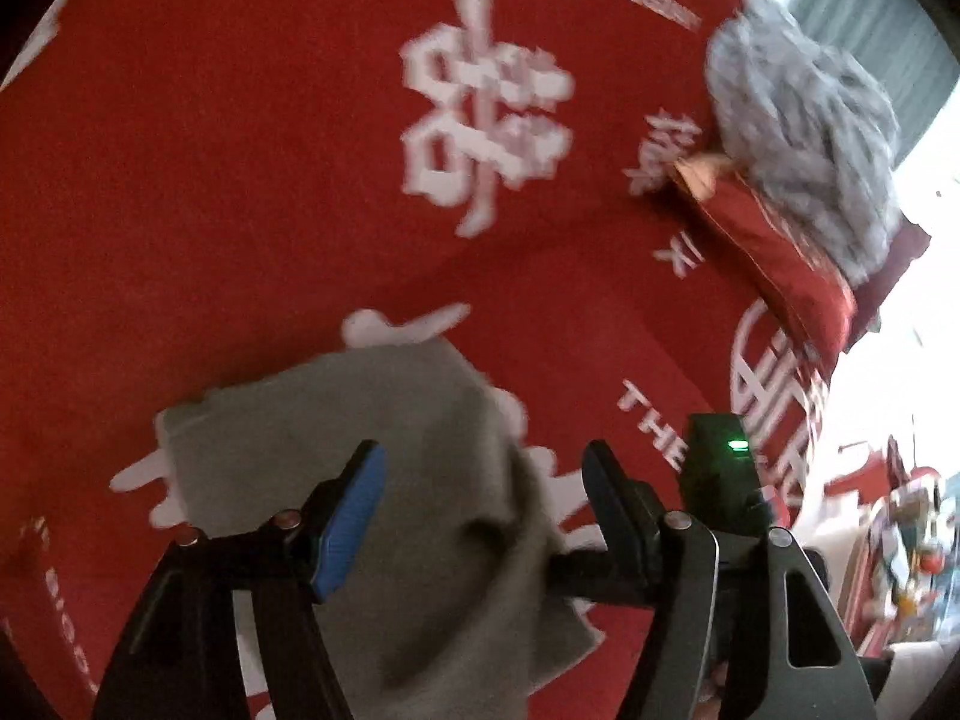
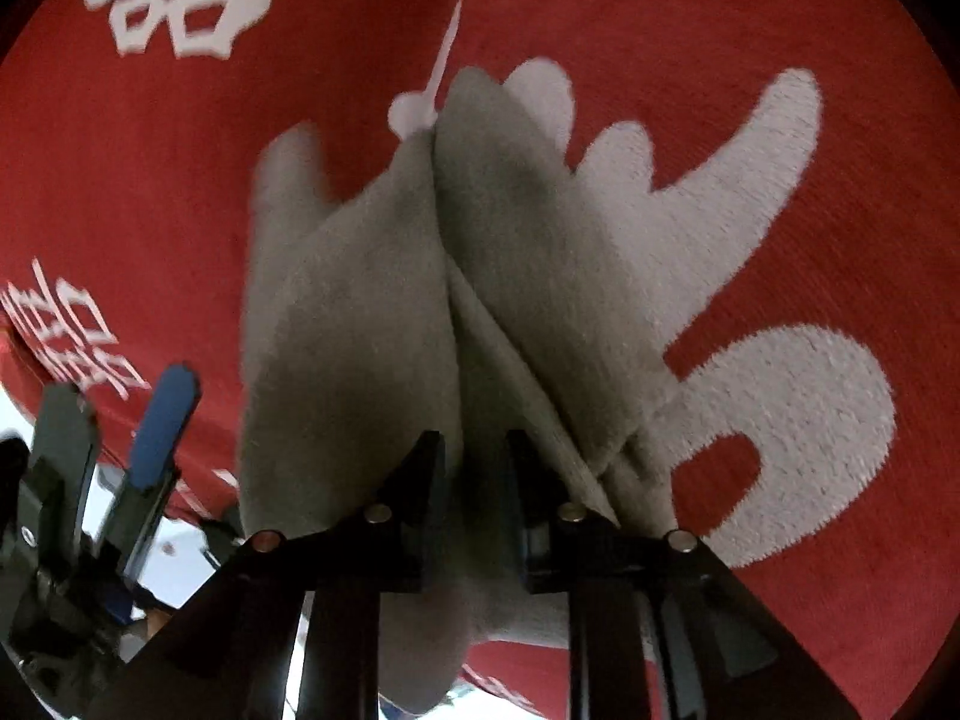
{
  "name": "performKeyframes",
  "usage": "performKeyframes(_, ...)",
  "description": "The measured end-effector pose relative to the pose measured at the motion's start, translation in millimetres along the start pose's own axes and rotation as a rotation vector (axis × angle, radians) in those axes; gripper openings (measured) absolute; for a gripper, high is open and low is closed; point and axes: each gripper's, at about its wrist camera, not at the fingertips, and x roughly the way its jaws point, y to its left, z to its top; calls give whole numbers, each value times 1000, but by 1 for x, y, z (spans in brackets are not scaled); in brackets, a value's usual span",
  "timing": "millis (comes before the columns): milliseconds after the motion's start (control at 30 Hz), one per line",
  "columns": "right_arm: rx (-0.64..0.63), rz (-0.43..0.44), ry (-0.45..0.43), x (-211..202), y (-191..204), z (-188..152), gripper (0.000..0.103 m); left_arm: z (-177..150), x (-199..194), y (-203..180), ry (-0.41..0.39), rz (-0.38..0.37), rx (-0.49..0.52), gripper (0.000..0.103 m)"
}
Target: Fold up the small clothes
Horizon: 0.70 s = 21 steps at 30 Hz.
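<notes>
Two views to go through. Left wrist first: the left tongs [image 1: 480, 510] hang spread well apart over the red tabletop cloth [image 1: 240, 180], gripping nothing, with the grey garment [image 1: 372, 420] lying just beneath and ahead of them. Right wrist: the right tongs [image 2: 474, 468] are only slightly parted, garment bunched between the jaws, long axis running straight ahead; can't tell if they actually pinch it.

A red cloth with white lettering [image 1: 252, 180] is covering the whole work surface, a red cushion [image 1: 774, 264] is lying near its far edge with a grey patterned bundle [image 1: 804, 138] resting on it, and bright daylight is glaring in beyond that cloth's edge.
</notes>
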Motion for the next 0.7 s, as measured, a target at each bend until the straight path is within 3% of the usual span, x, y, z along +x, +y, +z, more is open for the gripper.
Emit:
performKeyframes(100,96,95,-49,-14,-15,7,46,-9,0,37,20,80,-92,69)
performKeyframes(233,222,238,-96,-31,-34,12,54,-41,10,96,122,186,-234,69)
performKeyframes(300,243,286,-105,-35,-39,10,62,-59,12,116,153,217,-273,69)
performKeyframes(367,225,308,-101,-43,-35,8,64,-75,16,130,195,236,-297,69)
performKeyframes(467,128,210,-51,-37,-8,12,64,-90,25,135,242,231,-315,69)
performKeyframes(533,20,53,18,-23,15,17,64,-96,26,131,246,228,-321,69)
performKeyframes(567,-43,-28,44,-16,26,18,53,-97,24,130,241,235,-319,69)
performKeyframes(600,-137,-128,66,-8,43,18,22,-97,23,129,238,238,-316,69)
performKeyframes(633,-198,-195,68,-4,55,16,19,-96,21,127,234,230,-311,69)
performKeyframes(700,-311,-204,47,-9,76,8,16,-96,17,124,223,211,-299,69)
